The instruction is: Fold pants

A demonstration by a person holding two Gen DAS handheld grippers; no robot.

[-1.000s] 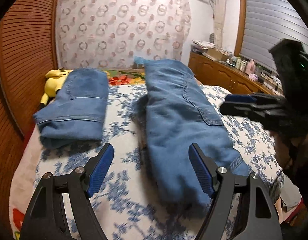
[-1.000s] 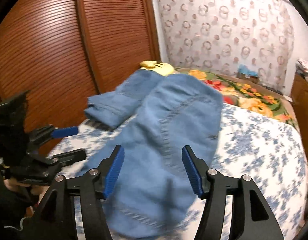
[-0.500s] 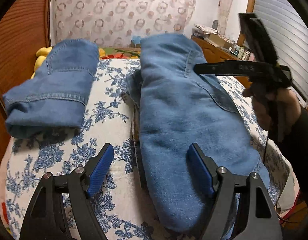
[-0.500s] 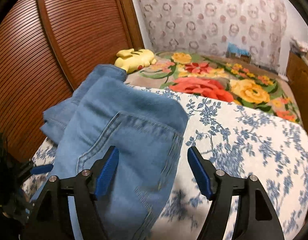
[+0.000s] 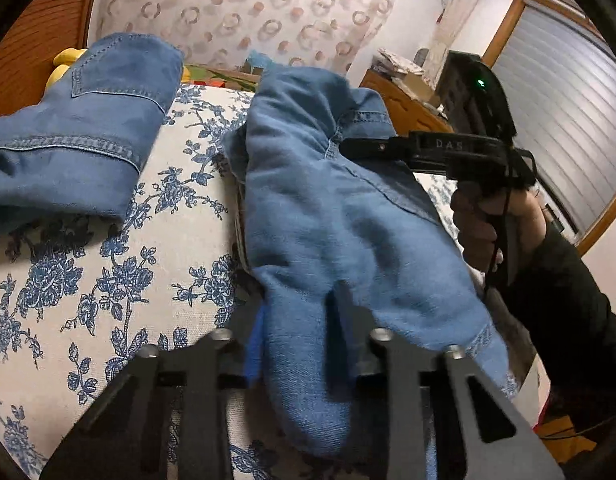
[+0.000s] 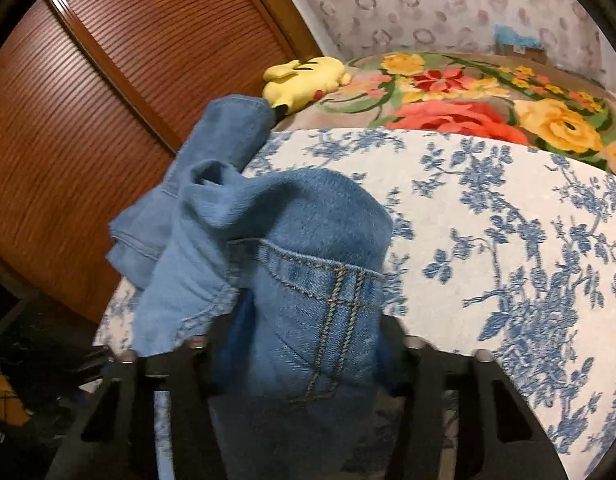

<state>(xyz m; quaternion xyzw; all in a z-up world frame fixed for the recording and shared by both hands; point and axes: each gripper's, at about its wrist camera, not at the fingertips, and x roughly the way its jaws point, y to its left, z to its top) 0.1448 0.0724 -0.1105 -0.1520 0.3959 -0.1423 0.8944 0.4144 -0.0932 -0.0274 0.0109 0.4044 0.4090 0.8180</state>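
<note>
Denim pants [image 5: 328, 216] are pinched by both just-closing claws; only the right wrist view shows their seam.

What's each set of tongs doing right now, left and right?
Left tongs: just closed, shut on the pants at the near end.
Right tongs: just closed, shut on the pants at the stitched seam.

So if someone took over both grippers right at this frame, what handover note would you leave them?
Left gripper: jaws have just closed, pinching the near hem end of the light-blue jeans.
Right gripper: jaws have just closed on the far end of the jeans, by a stitched pocket seam.
The jeans lie lengthwise on the floral bedsheet. A darker folded pair sits at the left, a yellow plush toy behind it.
Done: both ends gripped.
Left: probably bring the ends together and flatten.
</note>
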